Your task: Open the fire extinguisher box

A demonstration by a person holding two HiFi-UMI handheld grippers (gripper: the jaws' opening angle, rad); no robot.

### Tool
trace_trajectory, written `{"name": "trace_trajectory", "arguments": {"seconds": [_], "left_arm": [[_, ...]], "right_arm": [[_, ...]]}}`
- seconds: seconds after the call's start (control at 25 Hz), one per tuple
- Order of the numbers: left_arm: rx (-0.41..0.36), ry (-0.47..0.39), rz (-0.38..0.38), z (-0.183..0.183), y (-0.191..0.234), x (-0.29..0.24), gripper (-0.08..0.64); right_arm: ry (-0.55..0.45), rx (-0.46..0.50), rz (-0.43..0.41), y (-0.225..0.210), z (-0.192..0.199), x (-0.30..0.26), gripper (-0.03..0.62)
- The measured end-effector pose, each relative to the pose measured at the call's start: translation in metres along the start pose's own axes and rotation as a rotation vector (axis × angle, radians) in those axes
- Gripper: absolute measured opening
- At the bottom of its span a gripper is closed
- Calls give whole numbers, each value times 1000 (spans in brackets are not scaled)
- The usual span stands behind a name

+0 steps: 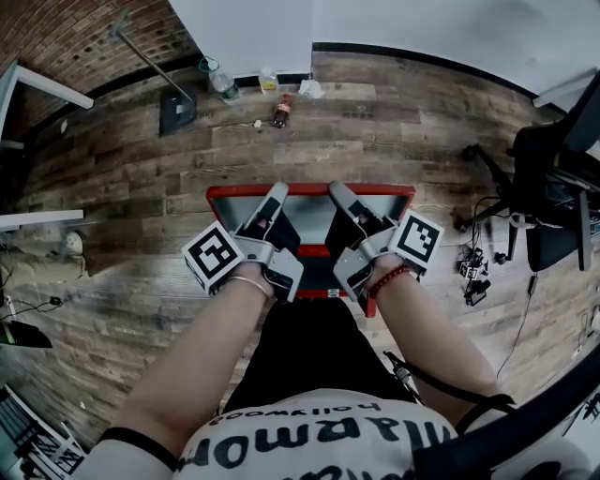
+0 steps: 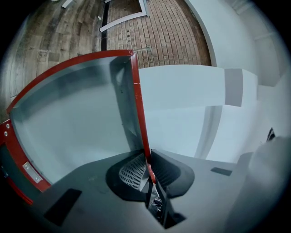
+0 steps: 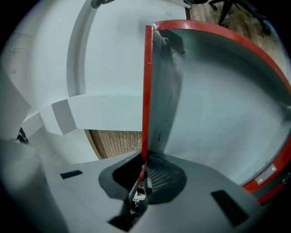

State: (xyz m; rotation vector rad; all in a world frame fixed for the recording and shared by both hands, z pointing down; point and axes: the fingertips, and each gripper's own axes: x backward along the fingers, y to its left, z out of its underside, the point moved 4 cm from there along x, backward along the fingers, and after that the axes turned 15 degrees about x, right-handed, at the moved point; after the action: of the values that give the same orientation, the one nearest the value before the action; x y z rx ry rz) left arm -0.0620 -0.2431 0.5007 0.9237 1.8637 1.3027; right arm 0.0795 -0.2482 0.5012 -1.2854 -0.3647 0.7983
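Firmly clenched — left gripper [image 2: 148, 169] on left door edge [image 2: 138, 109]; right gripper [image 3: 142, 169] on right door edge [image 3: 147, 91].

- Left tool [image 2: 150, 175]: jaws pinched together on the red edge [image 2: 138, 109] of the box lid [image 2: 68, 123], whose grey face lies to the left.
- Background: brick wall [image 2: 154, 27], wooden floor [image 2: 50, 32], white wall [image 2: 236, 36].

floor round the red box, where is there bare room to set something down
Bare floor lies left of the box, out to the white bar, and beyond it up to the bottles by the wall. The right side is crowded by the chair and cables.
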Motion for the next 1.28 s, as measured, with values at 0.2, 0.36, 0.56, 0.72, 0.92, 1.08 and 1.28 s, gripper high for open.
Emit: {"name": "trace_trajectory", "arguments": {"seconds": [0.2,0.36,0.56,0.72,0.92,1.08,1.28], "left_arm": [[0,-3,4,-3,1,-3,34],[-12,-3,13,-3,1,-5,34],[-12,2,8,-2,2,-4,34],[-15,0,8,-4,1,-6,34],[-14,-3,10,-6,6,-6,34],[-19,13,19,-7,7,-8,35],[-4,5,30,-8,12,-10,35]], "right_arm": [[15,5,-8,-3,-3,-5,31],[6,2,-25,-3,-4,-5,32],[-2,2,-33,-4,-2,-5,32],[8,12,-39,-5,-5,-7,35],[5,6,-44,-10,-3,-8,38],[11,16,-45,-11,-5,-9,38],[6,4,-46,-17,-5,-10,40]]}}
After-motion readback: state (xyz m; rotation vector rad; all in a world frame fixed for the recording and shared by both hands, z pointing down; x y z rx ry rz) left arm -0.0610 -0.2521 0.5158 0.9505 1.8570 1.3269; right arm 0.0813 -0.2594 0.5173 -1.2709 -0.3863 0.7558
